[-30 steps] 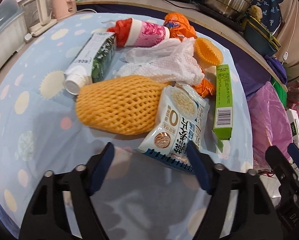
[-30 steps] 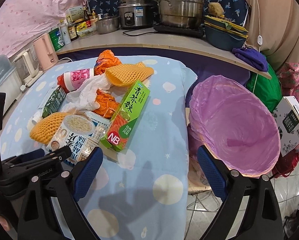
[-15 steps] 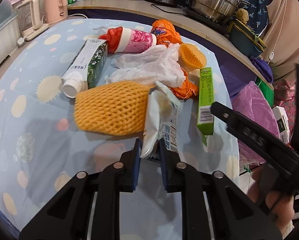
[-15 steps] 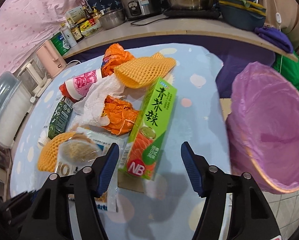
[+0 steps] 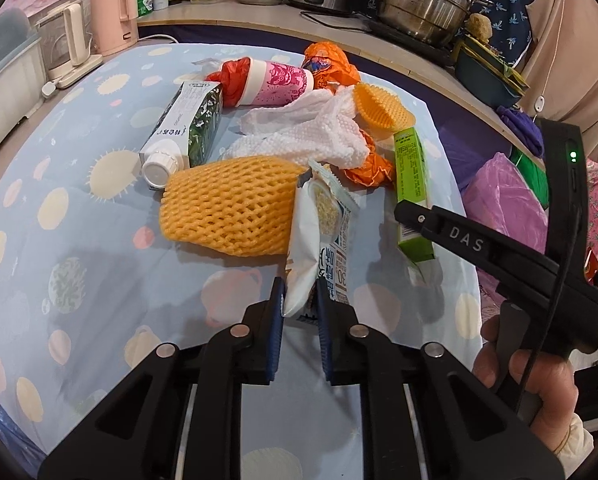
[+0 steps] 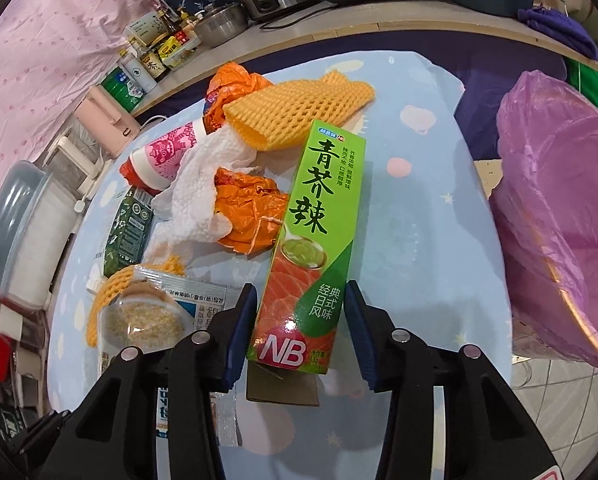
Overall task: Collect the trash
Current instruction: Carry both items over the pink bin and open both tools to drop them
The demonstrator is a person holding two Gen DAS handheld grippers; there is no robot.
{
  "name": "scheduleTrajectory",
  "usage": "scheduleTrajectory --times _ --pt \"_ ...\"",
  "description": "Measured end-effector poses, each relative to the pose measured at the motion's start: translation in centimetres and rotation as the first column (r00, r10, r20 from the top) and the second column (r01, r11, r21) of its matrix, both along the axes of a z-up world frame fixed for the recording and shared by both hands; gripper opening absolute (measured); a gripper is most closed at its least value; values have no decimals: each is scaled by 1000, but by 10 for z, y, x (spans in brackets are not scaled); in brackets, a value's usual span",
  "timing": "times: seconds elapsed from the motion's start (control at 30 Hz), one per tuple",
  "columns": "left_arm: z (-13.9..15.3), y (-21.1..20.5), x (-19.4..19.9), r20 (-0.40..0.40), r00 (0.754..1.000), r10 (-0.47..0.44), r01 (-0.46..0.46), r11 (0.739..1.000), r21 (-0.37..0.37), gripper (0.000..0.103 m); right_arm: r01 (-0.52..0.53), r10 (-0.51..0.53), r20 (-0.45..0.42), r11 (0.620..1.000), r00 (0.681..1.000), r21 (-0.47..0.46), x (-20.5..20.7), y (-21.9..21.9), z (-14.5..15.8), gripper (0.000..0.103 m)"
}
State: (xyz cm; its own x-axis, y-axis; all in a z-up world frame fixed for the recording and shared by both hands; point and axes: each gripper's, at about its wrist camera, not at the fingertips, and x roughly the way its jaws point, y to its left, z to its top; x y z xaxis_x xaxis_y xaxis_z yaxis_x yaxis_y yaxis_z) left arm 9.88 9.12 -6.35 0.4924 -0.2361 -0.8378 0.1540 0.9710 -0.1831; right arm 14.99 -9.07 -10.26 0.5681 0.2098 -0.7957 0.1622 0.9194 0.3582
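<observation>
Dotted tablecloth point(image 5: 79, 240), left fingers point(image 5: 278, 304) pinching snack packet point(image 5: 319, 236), right fingers point(image 6: 245, 312) closing around green box point(image 6: 319, 240).

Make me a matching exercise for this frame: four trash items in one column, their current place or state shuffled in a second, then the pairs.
Items:
1. snack packet
2. green box
3. pink paper cup
4. milk carton

States:
A. lying on its side, red bag stuffed in its mouth
B. between the closing right claw fingers
C. pinched in the left claw
D. lying capped, beside the yellow foam net

Pairs: 1-C, 2-B, 3-A, 4-D
</observation>
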Motion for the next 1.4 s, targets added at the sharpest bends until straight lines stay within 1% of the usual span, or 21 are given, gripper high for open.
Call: scheduleTrajectory --times 0.13,0.27,0.43,0.57,0.7,0.8,0.87,1.0,1.17,1.2,1.33,1.4 --pt "9 -3 -8 21 1000 -9 10 1000 -1 11 3 -3 18 1000 1000 -17 -16 -7 12 43" --pt "24 -8 -17 53 998 -27 27 1000 -4 11 -6 7 39 1000 999 -25 -35 -13 29 43" --pt "48 -19 -29 112 992 -55 56 998 -12 10 0 4 102 999 995 -40 -66 -23 59 43" --pt "68 -35 -35 160 982 -97 99 995 -6 10 41 -33 125 997 992 -62 -84 -47 78 43" --pt "86 -61 -36 202 968 -148 155 988 -17 10 116 -107 121 991 987 -73 -99 -83 85 43" --pt "98 -87 -34 232 953 -193 202 979 -16 10 175 -167 99 982 981 -77 -106 -114 83 43" --pt "105 -105 -30 245 943 -225 237 971 -21 10 206 -201 75 977 977 -59 -108 -135 80 43" --pt "109 -148 -19 246 923 -294 309 951 -23 10 251 -250 15 966 968 -59 -107 -171 67 44" --pt "106 -193 -8 234 899 -369 388 921 -37 10 280 -283 -38 957 958 -81 -103 -199 49 44" --pt "104 -202 -8 235 898 -372 389 921 -26 10 283 -288 -46 955 957 -89 -102 -203 45 44" --pt "91 -232 2 225 883 -412 421 907 10 10 297 -304 -68 950 950 -94 -101 -215 34 44" --pt "82 -244 9 207 883 -421 428 904 11 11 308 -314 -66 947 947 -94 -101 -220 32 44"
